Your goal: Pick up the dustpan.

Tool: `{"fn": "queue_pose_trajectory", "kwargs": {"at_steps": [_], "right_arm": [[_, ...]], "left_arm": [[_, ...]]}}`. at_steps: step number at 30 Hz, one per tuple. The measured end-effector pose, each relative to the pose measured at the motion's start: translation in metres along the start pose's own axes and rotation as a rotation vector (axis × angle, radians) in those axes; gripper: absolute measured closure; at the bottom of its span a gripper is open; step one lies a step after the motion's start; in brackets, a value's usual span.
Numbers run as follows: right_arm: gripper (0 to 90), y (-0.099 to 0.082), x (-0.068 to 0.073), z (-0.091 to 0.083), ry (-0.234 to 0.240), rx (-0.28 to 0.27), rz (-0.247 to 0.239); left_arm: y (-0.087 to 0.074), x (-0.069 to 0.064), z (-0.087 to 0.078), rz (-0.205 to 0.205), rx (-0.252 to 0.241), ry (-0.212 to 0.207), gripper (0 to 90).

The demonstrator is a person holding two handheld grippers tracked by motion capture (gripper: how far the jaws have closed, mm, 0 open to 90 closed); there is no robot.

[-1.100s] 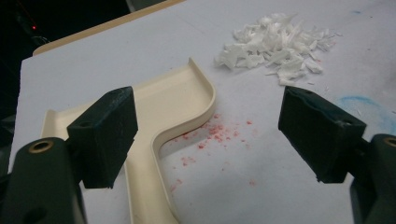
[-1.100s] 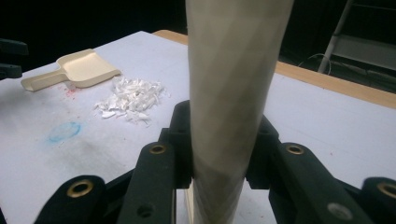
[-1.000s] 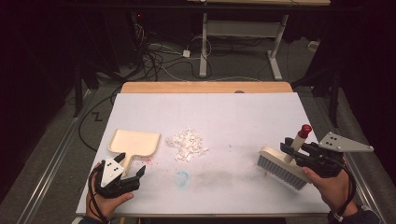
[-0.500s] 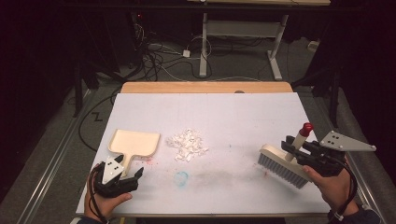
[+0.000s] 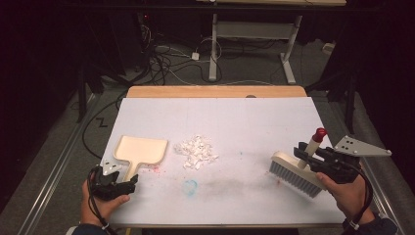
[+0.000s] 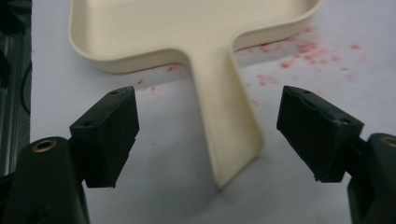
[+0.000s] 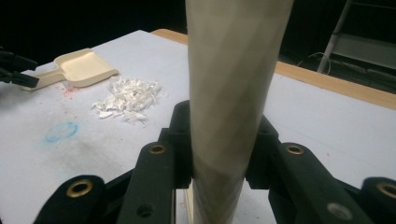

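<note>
Brush (image 5: 296, 172) clamped in my right gripper (image 7: 219, 158); left gripper (image 6: 208, 133), wide around dustpan handle (image 6: 231, 135), could nudge it closing.

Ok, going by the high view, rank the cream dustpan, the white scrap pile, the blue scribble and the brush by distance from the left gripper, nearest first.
From the left gripper:
1. Cream plastic dustpan, its handle just ahead of the open fingers.
2. Blue scribble on the white table, to the right.
3. Pile of white paper scraps, ahead and right.
4. White brush with grey bristles, far right, held by the right gripper.
</note>
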State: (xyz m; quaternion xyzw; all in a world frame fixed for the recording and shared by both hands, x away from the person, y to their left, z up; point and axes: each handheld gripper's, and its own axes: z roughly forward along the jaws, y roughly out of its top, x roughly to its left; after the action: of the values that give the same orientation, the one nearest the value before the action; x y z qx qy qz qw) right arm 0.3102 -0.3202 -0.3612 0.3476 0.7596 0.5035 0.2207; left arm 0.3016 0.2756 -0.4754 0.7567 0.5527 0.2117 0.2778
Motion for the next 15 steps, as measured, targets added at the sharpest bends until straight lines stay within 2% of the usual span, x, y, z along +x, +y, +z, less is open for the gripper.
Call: {"fn": "queue_pose_trajectory", "kwargs": {"at_steps": [1,2,4,5,10,15], "right_arm": [[70.9,0.0,0.0,0.0,-0.002,0.001,-0.003],[70.9,0.0,0.0,0.001,-0.002,0.002,-0.001],[70.8,0.0,0.0,0.0,0.0,-0.001,0.002],[70.9,0.001,0.0,0.0,0.001,-0.004,-0.001],[70.9,0.0,-0.001,-0.001,0.006,-0.006,0.009],[70.8,0.001,0.0,0.0,0.011,-0.004,0.014]], "left_arm": [[0.0,0.0,0.0,0.0,0.0,0.0,21.7],[0.002,0.006,0.01,-0.024,0.012,-0.02,21.8],[0.002,0.007,0.013,-0.034,-0.001,-0.032,21.8],[0.004,0.008,0.017,-0.052,-0.012,-0.037,22.0],[0.01,0.005,0.021,-0.045,-0.025,-0.038,30.9],[0.013,0.004,0.023,-0.06,-0.028,-0.041,39.3]]}}
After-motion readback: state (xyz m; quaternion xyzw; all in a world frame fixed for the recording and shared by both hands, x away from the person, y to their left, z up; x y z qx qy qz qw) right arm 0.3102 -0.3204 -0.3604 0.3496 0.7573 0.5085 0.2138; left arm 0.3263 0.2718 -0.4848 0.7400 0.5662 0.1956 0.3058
